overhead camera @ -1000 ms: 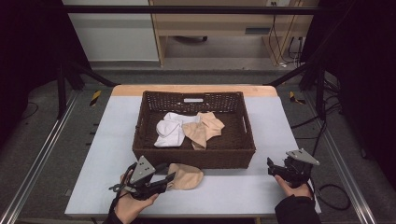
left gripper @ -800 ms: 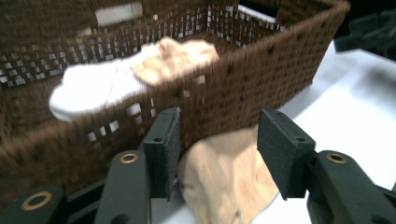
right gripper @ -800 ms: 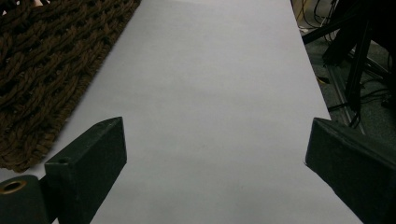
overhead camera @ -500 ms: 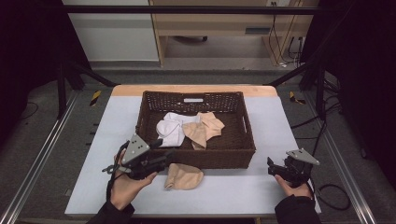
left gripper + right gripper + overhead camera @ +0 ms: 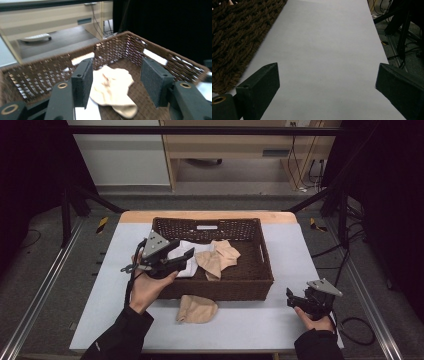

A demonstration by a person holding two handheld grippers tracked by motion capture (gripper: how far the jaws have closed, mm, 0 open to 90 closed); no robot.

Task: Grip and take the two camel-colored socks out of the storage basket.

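Socks lie in two places: a beige sock [image 5: 197,308] on the tabletop [image 5: 300,250] just in front of the wicker basket [image 5: 264,270], and a tan sock [image 5: 112,87] inside with a white one [image 5: 186,262]. Left hand-held gripper [image 5: 186,256] hovers over the basket, jaws wide apart, empty. Right hand-held gripper [image 5: 295,298] rests near the tabletop's right edge, spread wide, holding nothing.

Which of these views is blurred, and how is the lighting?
Left gripper view: motion blur smears the basket weave and beige sock; the jaws stay sharp. Right gripper view: sharp but dim, table greyish. High view: table evenly lit, surroundings dark.
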